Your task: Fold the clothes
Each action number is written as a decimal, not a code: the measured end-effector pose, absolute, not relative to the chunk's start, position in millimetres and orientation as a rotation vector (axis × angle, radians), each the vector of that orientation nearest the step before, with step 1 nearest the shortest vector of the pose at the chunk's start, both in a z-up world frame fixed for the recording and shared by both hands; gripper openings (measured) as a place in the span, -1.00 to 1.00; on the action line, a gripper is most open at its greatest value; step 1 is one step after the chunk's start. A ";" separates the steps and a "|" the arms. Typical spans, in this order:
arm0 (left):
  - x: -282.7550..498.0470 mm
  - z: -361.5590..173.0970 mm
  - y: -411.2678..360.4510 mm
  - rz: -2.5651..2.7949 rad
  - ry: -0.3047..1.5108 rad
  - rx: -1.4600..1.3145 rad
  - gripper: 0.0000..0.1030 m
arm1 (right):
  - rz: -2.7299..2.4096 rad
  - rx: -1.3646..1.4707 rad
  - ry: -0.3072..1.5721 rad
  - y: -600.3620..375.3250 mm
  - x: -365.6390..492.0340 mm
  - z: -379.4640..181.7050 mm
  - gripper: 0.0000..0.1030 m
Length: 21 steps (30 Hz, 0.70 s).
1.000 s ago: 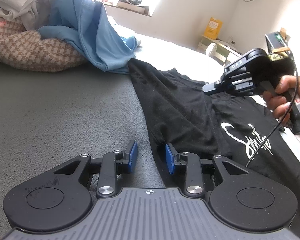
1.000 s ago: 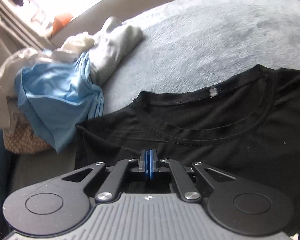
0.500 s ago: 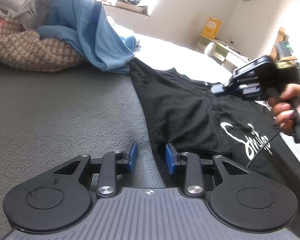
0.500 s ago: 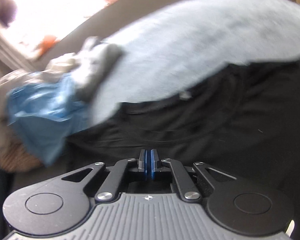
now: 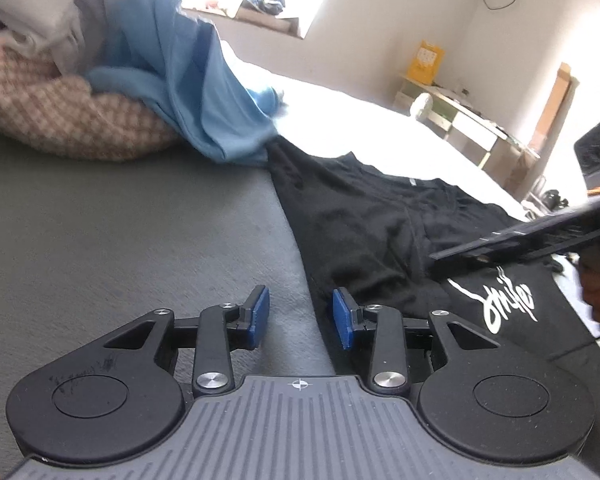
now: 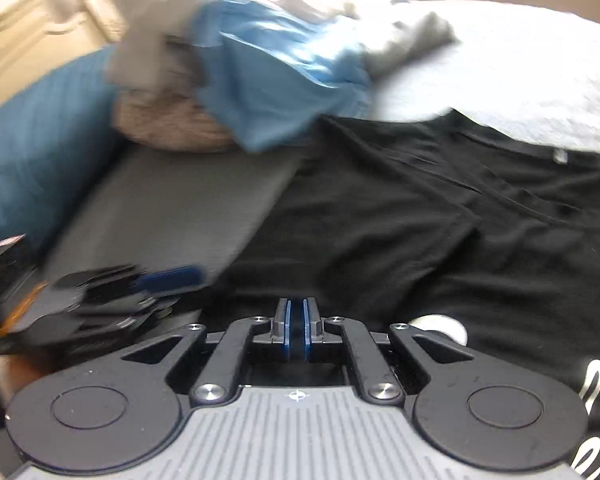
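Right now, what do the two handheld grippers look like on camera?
Both look identical: the left gripper and right gripper have black linkage arms with silver pivot bolts, blue finger pads, two round black discs and a ribbed grey body bearing a small crosshair mark. An orange cable runs by the left one.

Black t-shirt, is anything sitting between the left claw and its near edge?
Nothing visible does. The left claw stands open over the grey bedcover, with the edge of the black t-shirt right at its right pad. The blue garment lies farther back, beyond that edge.
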<state>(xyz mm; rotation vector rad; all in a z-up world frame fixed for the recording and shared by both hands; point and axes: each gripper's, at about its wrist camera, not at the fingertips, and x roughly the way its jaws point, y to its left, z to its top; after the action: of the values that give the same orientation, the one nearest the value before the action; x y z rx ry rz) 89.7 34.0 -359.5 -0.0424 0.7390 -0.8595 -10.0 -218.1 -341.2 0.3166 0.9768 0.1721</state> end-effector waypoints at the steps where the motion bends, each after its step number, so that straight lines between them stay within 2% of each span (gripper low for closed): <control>1: 88.4 -358.4 31.9 -0.859 0.736 -0.027 -0.32 | 0.192 0.318 0.966 -217.4 -14.8 -336.1 -0.85; 7: 81.0 -346.1 22.4 -0.879 0.700 0.045 -0.32 | 0.051 0.537 0.866 -260.9 -61.1 -317.2 -0.70; 11: 81.9 -329.6 7.5 -0.900 0.670 0.124 -0.31 | -0.142 0.732 0.762 -311.2 -121.5 -319.5 -0.32; 12: 83.1 -324.0 1.0 -0.908 0.661 0.143 -0.30 | -0.205 0.778 0.743 -323.6 -139.0 -321.5 -0.28; 21: 65.4 -291.2 -100.3 -1.036 0.588 0.317 -0.23 | -0.601 1.074 0.485 -426.6 -274.4 -342.8 -0.18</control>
<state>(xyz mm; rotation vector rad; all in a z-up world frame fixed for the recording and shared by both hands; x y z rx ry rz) 65.4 -100.3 -291.2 0.3166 0.5885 -1.0364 -274.4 -426.6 -342.8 1.0745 0.4855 -0.6011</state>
